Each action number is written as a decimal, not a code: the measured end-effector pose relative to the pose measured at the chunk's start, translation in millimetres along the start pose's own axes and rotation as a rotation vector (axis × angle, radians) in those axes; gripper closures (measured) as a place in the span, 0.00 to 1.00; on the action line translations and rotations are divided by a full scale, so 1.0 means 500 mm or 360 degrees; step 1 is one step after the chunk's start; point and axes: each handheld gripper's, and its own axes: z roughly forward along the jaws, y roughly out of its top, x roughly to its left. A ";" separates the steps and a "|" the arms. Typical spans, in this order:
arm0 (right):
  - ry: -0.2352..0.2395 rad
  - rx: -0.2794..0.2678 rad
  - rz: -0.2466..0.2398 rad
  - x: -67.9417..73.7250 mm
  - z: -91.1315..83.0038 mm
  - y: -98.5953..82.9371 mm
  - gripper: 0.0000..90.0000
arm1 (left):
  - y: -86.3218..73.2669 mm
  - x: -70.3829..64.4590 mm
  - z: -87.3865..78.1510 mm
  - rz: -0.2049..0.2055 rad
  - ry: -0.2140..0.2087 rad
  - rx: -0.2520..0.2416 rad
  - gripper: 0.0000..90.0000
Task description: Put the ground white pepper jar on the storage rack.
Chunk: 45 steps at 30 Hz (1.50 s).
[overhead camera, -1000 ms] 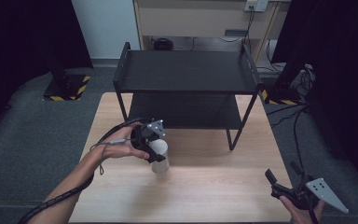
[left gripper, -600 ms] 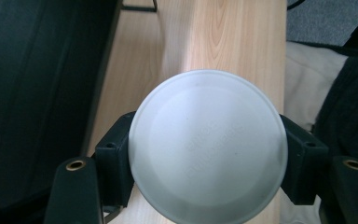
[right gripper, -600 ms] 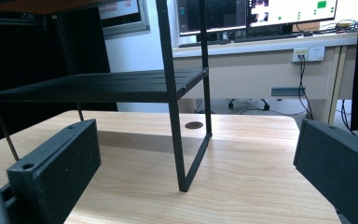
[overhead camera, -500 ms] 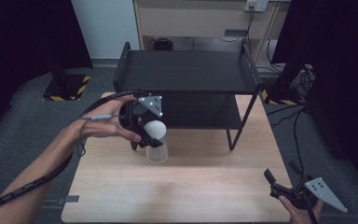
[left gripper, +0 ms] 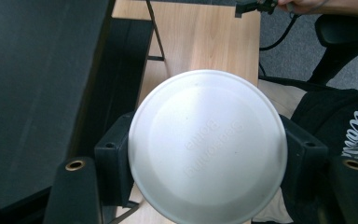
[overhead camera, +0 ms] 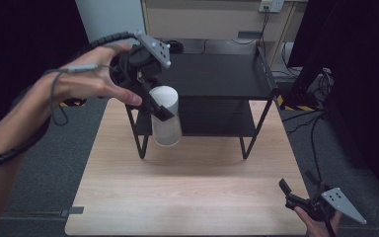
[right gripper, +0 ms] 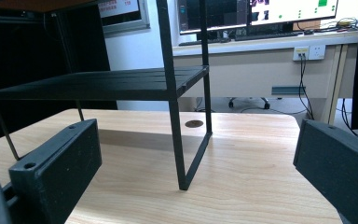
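The left claw (overhead camera: 159, 109) is clamping a white, frosted plastic cup (overhead camera: 166, 121), its jaws pressing on opposite sides just below the closed end, which the left gripper view is showing as a broad white disc (left gripper: 208, 147); the cup looks to be upside down. Compared with a second ago, when the cup was low over the middle of the pale wooden surface (overhead camera: 197, 197), it is now being carried clear of the wood, hanging in the air at the front left corner of the black metal two-tier shelf rack (overhead camera: 212, 74). That lift suggests the work is moving into its placing stage, with the cup likely heading for one of the rack's tiers.

Outward from the cup, the rack's top tier is lying just beside and behind it, and the lower tier (overhead camera: 217, 118) is sitting behind its lower half. The front left leg (overhead camera: 137, 133) and the raised lip along the top tier's edge are the parts most likely to catch the cup if it is swung in too low.

The right claw (overhead camera: 292, 194) is resting well apart at the near right corner of the surface, jaws spread wide and holding nothing, facing the rack's slim front leg (right gripper: 175, 102). Beyond the surface, cables are trailing across the grey floor (overhead camera: 316, 143).
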 end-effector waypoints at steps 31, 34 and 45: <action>0.0003 -0.0004 0.0026 -0.005 -0.003 -0.002 0.01 | 0.011 0.163 -0.061 -0.0536 0.0441 0.0009 0.37; 0.0002 -0.0007 0.0032 -0.006 -0.004 -0.003 0.01 | 0.004 0.188 -0.056 -0.0633 0.0479 0.0054 0.37; 0.0005 -0.0010 0.0045 -0.007 -0.005 -0.004 0.01 | -0.019 0.218 -0.041 -0.0728 0.0520 0.0062 0.37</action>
